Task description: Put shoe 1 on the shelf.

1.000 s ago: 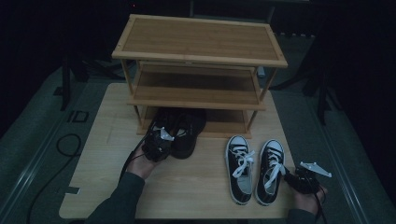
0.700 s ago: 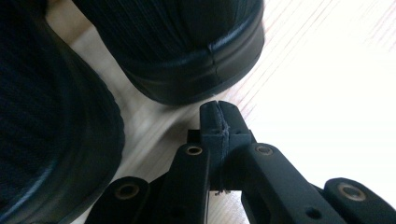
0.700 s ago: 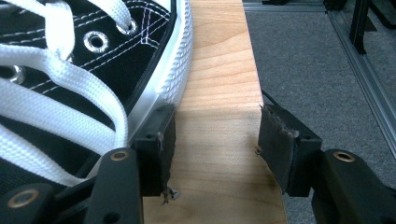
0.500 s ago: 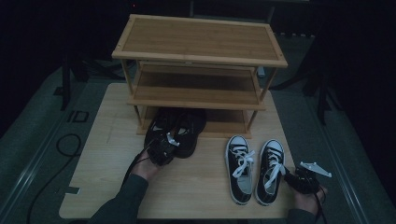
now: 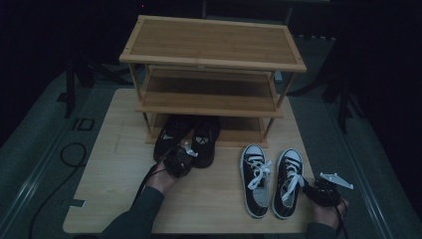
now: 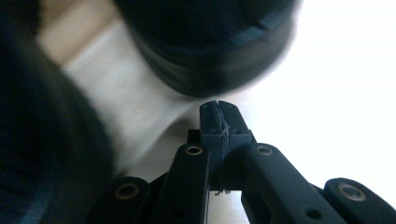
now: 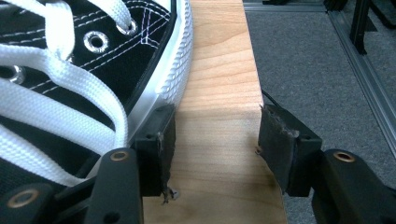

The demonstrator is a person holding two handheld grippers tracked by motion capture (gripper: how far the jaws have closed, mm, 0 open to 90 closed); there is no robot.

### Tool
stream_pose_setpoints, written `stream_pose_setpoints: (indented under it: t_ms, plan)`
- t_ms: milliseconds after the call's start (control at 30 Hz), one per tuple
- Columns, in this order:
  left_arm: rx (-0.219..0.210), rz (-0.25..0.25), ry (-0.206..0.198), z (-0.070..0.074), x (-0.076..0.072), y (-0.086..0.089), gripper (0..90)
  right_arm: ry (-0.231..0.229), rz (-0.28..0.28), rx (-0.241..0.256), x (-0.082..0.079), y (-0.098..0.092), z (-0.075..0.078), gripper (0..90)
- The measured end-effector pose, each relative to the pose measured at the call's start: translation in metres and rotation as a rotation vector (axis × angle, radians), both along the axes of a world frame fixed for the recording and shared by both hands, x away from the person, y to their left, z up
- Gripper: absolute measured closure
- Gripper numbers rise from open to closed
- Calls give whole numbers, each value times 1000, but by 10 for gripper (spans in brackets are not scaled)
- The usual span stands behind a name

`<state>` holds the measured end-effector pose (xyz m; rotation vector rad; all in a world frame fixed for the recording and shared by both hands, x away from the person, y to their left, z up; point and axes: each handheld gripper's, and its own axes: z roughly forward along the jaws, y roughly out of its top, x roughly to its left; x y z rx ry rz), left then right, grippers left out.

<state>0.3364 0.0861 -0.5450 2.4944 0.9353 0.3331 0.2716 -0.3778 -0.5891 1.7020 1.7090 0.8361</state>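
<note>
A pair of black shoes (image 5: 188, 135) stands at the foot of the wooden shoe rack (image 5: 214, 47), toes under its lowest shelf. My left gripper (image 5: 179, 160) is at their heels. In the left gripper view it (image 6: 218, 122) is shut with nothing in it, just below one rounded black heel (image 6: 205, 51), and the other black shoe (image 6: 37, 149) is dark at the left. Two black-and-white laced sneakers (image 5: 271, 179) lie side by side at the front right. My right gripper (image 5: 318, 191) is beside the right sneaker; it (image 7: 217, 140) is open over bare wood, its left jaw against the sneaker's white sole (image 7: 175, 65).
The wooden board (image 5: 114, 164) that carries everything ends close to the right of the right gripper, with grey carpet (image 7: 317, 60) beyond. A black cable (image 5: 69, 154) loops on the floor at the left. The rack's upper shelves are bare.
My left gripper has crept a little to the right and forward, closer to the black shoes' heels. The right gripper and both sneakers have stayed put.
</note>
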Motion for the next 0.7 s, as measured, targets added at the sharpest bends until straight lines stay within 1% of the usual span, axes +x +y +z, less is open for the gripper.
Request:
stream_pose_setpoints:
  t_ms: [33,67,100,133,167,200,233,267,300,333,367,400,433,467,500,533,567,600,633,667,700]
  plan:
    - [-3,-17,6,-1,-2,-3,900,0,0,0,0,0,0,459]
    - [4,-33,7,-3,-3,-7,900,0,0,0,0,0,0,459]
    - [4,-33,7,-3,-3,-7,900,0,0,0,0,0,0,459]
    - [-3,-37,7,-4,-2,-12,900,0,-1,-1,0,0,0,459]
    - [3,-41,4,-4,-1,-16,900,0,-1,-1,0,0,0,458]
    - [3,-41,4,-4,-1,-16,900,0,-1,0,0,0,0,458]
    - [1,-32,1,-3,2,-19,900,0,-2,1,0,0,0,458]
    - [-8,-31,16,-2,5,-19,900,0,-2,1,0,0,0,458]
    - [-7,-30,13,-2,6,-20,900,0,-1,1,0,0,0,458]
    - [6,-16,-4,0,7,-22,900,0,0,0,0,0,0,458]
    - [12,-7,-10,0,8,-23,900,0,0,1,0,0,0,458]
    - [4,3,-8,1,12,-24,900,0,0,1,0,0,0,458]
    - [11,4,-8,1,15,-25,900,0,0,1,0,0,0,458]
    - [28,12,-12,2,19,-26,900,0,0,1,0,0,0,458]
    - [27,19,-14,2,22,-27,900,0,0,1,0,0,0,458]
    - [27,19,-14,2,22,-27,900,0,0,1,0,0,0,458]
    - [31,26,-18,2,27,-29,900,0,0,1,0,0,0,458]
    - [31,26,-18,2,27,-29,900,0,0,1,0,0,0,458]
    - [32,41,-23,1,32,-31,900,0,0,1,0,0,0,458]
    - [35,44,-18,2,38,-32,900,0,0,1,0,0,0,458]
    - [35,44,-18,2,38,-32,900,0,0,1,0,0,0,458]
